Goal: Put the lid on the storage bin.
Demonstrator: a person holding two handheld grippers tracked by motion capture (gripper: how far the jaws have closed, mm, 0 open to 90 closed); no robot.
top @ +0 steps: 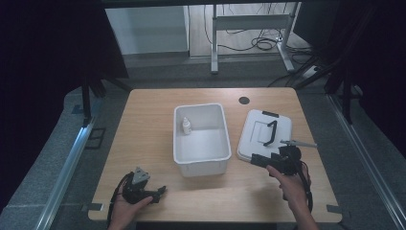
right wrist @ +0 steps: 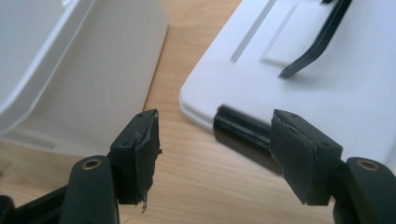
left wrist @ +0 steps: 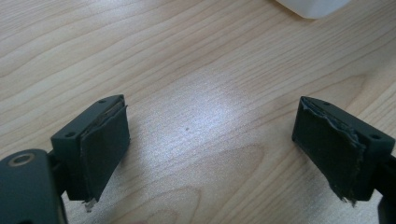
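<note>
- Right gripper (right wrist: 212, 140): jaws apart, nothing held, poised at the near edge of the white lid (top: 265, 132), beside its black latch (right wrist: 243, 135).
- Lid lies flat on the table (top: 143, 124), right of the open white bin (top: 201, 165); a small bottle (top: 186, 126) stands inside.
- Left gripper (left wrist: 210, 140): wide open, empty, over bare wood.
- Risk, judged: gripping only the thin lid edge may let it slip or tilt.

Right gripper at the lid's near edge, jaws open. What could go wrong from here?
1. The right gripper straddles the black latch on the lid; closing there may pinch the latch instead of the lid edge.
2. The lid lies flat on the table, so a grip may slip or push it.
3. The small bottle stands in the bin; a knock could topple it.
</note>
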